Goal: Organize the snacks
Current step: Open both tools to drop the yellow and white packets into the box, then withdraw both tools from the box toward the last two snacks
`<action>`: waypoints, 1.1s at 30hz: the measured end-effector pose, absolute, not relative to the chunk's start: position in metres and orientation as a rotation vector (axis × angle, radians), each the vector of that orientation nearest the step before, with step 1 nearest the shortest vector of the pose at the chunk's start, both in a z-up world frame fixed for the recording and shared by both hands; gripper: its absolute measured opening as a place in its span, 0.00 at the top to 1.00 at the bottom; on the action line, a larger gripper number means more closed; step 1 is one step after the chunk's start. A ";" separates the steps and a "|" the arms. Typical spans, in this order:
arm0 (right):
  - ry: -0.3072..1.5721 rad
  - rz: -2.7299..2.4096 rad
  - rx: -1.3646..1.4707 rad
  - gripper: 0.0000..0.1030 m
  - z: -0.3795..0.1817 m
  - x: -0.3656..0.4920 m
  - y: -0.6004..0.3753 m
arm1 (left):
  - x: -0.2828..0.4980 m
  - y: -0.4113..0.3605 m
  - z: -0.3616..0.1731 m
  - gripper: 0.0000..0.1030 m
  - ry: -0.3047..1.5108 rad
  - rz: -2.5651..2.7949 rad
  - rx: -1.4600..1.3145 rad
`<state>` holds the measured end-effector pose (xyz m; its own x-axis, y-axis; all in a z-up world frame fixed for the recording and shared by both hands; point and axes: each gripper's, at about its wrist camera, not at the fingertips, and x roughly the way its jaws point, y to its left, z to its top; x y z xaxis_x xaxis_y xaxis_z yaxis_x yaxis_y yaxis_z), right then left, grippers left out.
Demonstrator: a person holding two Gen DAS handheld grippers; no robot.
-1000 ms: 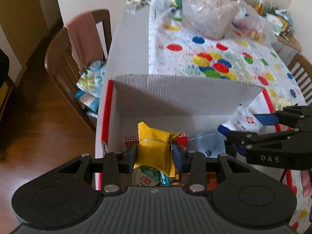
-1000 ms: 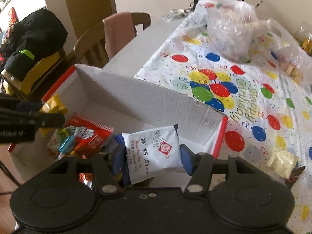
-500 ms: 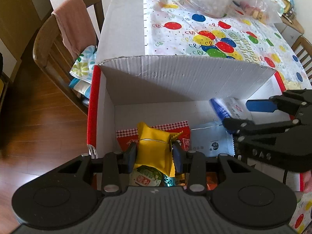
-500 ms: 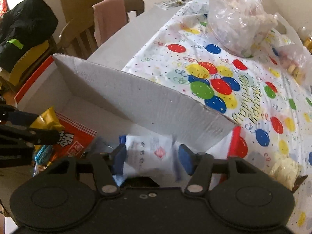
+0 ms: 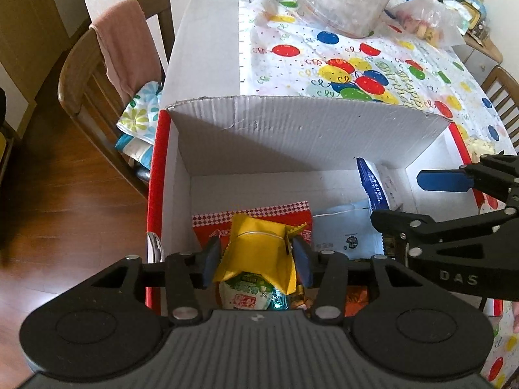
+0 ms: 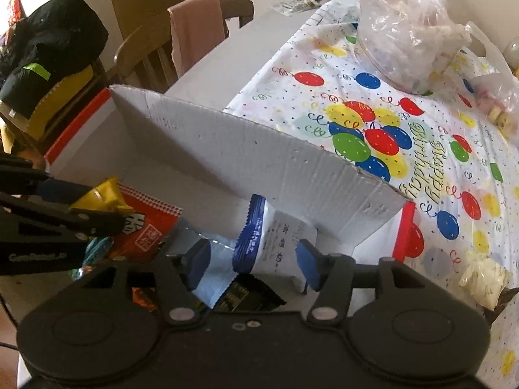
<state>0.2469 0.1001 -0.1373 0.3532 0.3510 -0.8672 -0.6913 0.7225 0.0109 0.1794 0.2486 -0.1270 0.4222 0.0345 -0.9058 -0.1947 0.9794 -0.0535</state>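
While both pairs of tongs point steeply down into the white corrugated cardboard box with red edges (image 5: 168,194), the left tongs (image 5: 256,257) have a crumpled yellow foil snack packet (image 5: 259,253) between their blue pads; the jaws are opening, with the left pad close against the packet and whether it presses I cannot tell. Beneath that packet lie a red packet with a checked top edge (image 5: 207,227) and a green-and-white wrapped sweet (image 5: 243,295), all on the box floor at its left side. Seen from the right wrist, the right tongs (image 6: 253,262) are likewise opening, their pads standing clear of the white pouch with a blue serrated edge (image 6: 275,243), which leans tilted against the far wall of the box between them. A pale blue flat pouch (image 6: 214,278) lies under the left pad, and a dark wrapper (image 6: 246,298) lies just beside it. Outside the box, the bench carries a balloon-printed party cloth (image 6: 389,136) and a crumpled clear plastic bag (image 6: 405,32) at the far end. A wooden chair draped with a pink cloth (image 5: 126,52) stands to the left of the bench.
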 end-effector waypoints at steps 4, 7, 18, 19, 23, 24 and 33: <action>0.985 0.718 -0.362 0.37 -0.127 0.241 0.095 | 0.173 0.247 -0.121 0.48 1.104 0.141 -0.169; 0.969 0.725 -0.354 0.33 -0.120 0.236 0.091 | 0.166 0.244 -0.115 0.43 1.084 0.141 -0.172; 0.925 0.745 -0.304 0.23 -0.098 0.212 0.069 | 0.140 0.228 -0.087 0.40 0.988 0.121 -0.172; 0.920 0.744 -0.298 0.21 -0.095 0.211 0.067 | 0.137 0.225 -0.084 0.39 0.978 0.116 -0.170; 0.896 0.748 -0.259 0.17 -0.083 0.202 0.053 | 0.128 0.216 -0.072 0.36 0.934 0.096 -0.164; 0.891 0.751 -0.251 0.17 -0.080 0.201 0.049 | 0.126 0.213 -0.070 0.36 0.927 0.092 -0.164; 0.818 0.792 -0.177 0.14 -0.051 0.179 0.018 | 0.111 0.184 -0.045 0.28 0.833 0.056 -0.144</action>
